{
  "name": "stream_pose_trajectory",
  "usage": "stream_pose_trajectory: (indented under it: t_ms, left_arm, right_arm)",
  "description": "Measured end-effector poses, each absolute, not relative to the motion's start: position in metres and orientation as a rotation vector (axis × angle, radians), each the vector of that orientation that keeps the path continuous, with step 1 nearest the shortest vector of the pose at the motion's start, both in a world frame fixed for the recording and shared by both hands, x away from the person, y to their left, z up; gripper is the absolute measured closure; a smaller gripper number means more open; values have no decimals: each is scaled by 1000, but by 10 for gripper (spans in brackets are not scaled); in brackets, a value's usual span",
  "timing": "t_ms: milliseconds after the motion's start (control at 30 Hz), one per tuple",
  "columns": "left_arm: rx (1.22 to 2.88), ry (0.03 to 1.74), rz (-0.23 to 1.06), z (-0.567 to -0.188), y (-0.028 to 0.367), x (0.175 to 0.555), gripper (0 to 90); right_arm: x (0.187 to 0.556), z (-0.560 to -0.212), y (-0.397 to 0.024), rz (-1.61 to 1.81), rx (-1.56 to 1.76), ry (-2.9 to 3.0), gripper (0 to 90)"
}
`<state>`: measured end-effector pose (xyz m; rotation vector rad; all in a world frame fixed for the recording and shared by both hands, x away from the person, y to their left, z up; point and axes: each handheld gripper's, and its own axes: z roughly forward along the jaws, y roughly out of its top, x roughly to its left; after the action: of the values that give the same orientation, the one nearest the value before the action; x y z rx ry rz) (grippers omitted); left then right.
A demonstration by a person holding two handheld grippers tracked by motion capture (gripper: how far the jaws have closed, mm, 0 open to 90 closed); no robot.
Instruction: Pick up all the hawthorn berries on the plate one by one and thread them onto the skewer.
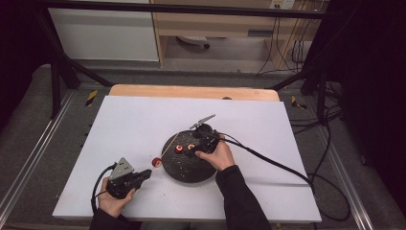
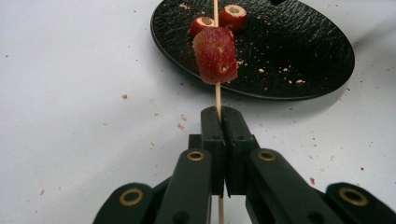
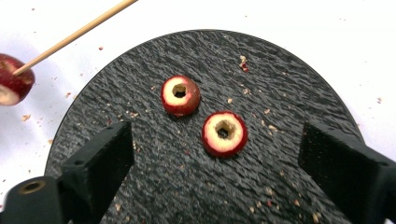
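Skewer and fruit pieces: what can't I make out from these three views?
- Skewer: its near end runs behind the left gripper's shut jaws and off the bottom edge of the left gripper view; its far tip is cut by the top edge.
- Skewered fruit piece: cut by the left edge in the right gripper view.
- Two loose cored pieces on the black plate: what fruit they are stays unclear; tiny in the high view.

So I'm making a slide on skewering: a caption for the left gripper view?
Left gripper shut on a wooden skewer carrying one red fruit piece, two cored pieces behind on a black plate.
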<state>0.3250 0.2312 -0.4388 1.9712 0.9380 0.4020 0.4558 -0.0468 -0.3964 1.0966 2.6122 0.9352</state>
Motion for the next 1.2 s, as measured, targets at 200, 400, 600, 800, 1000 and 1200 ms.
stream_pose_trajectory:
  t_ms: [200, 400, 600, 800, 1000, 1200]
  left_arm:
    - [1975, 935, 401, -439, 231, 325, 881]
    - [1980, 935, 401, -440, 230, 325, 881]
    - [1982, 933, 400, -440, 229, 326, 881]
    - [1980, 933, 399, -440, 229, 325, 881]
    - [1985, 931, 400, -440, 229, 325, 881]
    - [1983, 930, 402, -440, 229, 325, 881]
  right_arm:
    - [467, -402, -39, 857, 1116, 2641, 233]
    - [474, -407, -39, 834, 1169, 2656, 352]
    - [479, -409, -37, 835, 1210, 2671, 440]
    - [483, -413, -36, 808, 1247, 2685, 509]
    - [485, -416, -36, 800, 1259, 2707, 569]
    - [486, -417, -35, 790, 1279, 2711, 602]
